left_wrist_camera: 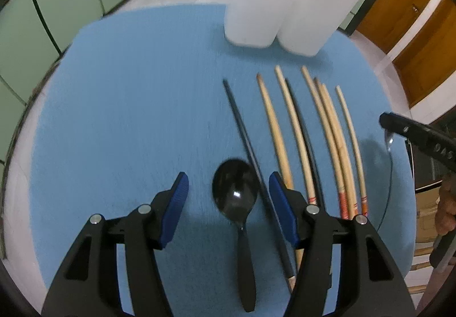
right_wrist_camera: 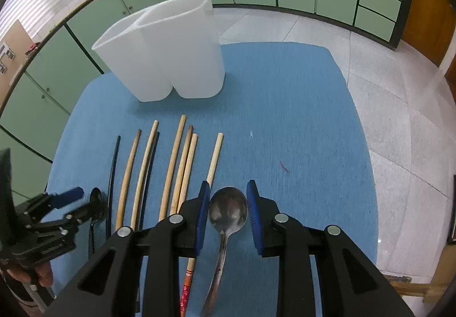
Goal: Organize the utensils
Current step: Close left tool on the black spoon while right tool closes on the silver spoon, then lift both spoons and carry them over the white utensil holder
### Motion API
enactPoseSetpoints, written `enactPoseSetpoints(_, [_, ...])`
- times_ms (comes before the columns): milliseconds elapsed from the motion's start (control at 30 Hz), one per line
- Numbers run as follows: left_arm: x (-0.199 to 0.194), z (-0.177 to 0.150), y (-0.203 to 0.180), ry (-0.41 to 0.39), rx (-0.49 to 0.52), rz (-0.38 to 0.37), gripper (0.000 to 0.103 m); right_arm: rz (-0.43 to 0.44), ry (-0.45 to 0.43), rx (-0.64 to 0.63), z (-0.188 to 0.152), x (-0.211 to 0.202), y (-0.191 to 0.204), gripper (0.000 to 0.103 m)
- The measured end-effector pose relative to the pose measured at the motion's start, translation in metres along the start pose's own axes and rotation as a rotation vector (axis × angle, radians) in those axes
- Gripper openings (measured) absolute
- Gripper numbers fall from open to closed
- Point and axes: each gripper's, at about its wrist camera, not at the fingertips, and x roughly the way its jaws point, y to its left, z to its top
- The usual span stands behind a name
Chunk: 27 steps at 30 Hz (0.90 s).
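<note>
Only the right wrist view shows the metal spoon [right_wrist_camera: 228, 210].

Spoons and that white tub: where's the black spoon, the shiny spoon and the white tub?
black spoon [left_wrist_camera: 235, 191], left wrist view, on its bowl.
silver spoon [right_wrist_camera: 228, 210], right wrist view, on its bowl.
white container [right_wrist_camera: 176, 60], right wrist view, on its front wall.

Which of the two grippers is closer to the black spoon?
Left. The left gripper straddles the black spoon, fingers open; the right gripper is beyond the chopsticks, around the metal spoon.
</note>
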Motion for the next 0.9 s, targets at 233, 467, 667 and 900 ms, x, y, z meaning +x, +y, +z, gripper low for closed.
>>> enactPoseSetpoints(233, [0.008, 0.001, 0.000, 0.002, -0.001, -0.030, 0.033, 0.000, 0.008, 0.007, 0.000, 0.005, -0.001, 0.026])
enactPoseSetpoints(467, [0.006, 0.003, -0.001, -0.007, 0.012, -0.068, 0.033, 0.003, 0.008, 0.007, -0.001, 0.005, -0.002, 0.026])
enactPoseSetpoints(667, [-0.029, 0.002, 0.004, -0.108, 0.017, -0.100, 0.033, 0.018, -0.041, 0.004, -0.003, -0.006, -0.002, 0.026])
enactPoseSetpoints(900, [-0.072, 0.007, 0.006, -0.274, 0.004, -0.103, 0.033, 0.036, -0.155, -0.032, 0.002, -0.039, 0.007, 0.026])
